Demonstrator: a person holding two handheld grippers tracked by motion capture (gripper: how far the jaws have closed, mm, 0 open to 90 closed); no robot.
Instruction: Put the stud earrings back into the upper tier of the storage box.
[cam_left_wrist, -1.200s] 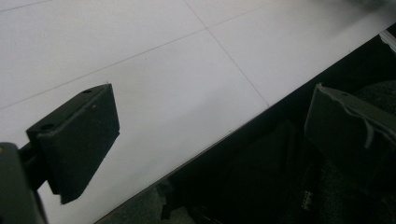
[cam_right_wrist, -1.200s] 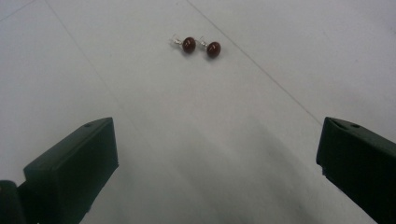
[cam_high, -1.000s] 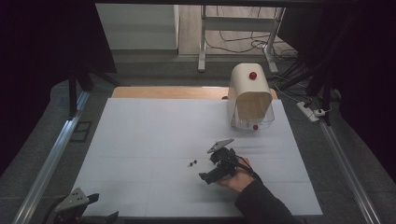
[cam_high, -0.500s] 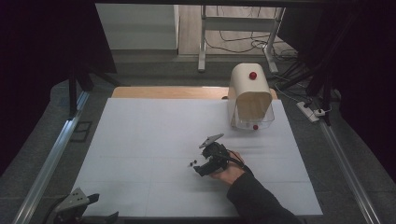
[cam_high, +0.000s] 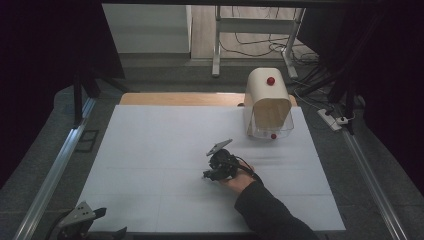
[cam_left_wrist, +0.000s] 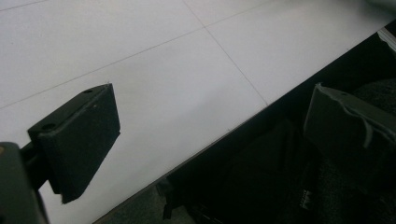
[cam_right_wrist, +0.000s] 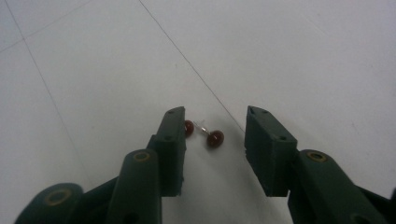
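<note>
Two small dark red beads (cam_right_wrist: 215, 138) joined by a thin silver pin lie on the white table top (cam_right_wrist: 303, 56). My right gripper (cam_right_wrist: 214, 119) is low over them with one jaw on each side. Its jaws have just been closing, and the beads sit in the gap. The left bead touches the left pad (cam_right_wrist: 173, 154), while the right pad stands clear, so the gripper is open. In the high view the right gripper (cam_high: 209, 174) is at mid-table, held by a hand in a dark sleeve. My left gripper (cam_high: 82, 220) rests at the near left edge, its jaws wide open and empty.
A cream domed box (cam_high: 269, 102) with a red knob and a clear front stands at the back right of the white sheet (cam_high: 150, 150). Metal rails (cam_high: 55, 170) run along both sides. The table's near edge (cam_left_wrist: 224, 135) drops to dark floor beside the left gripper.
My right gripper has slid left and slightly down to the small red beads, and its jaws have narrowed around them. The left gripper has not moved.
</note>
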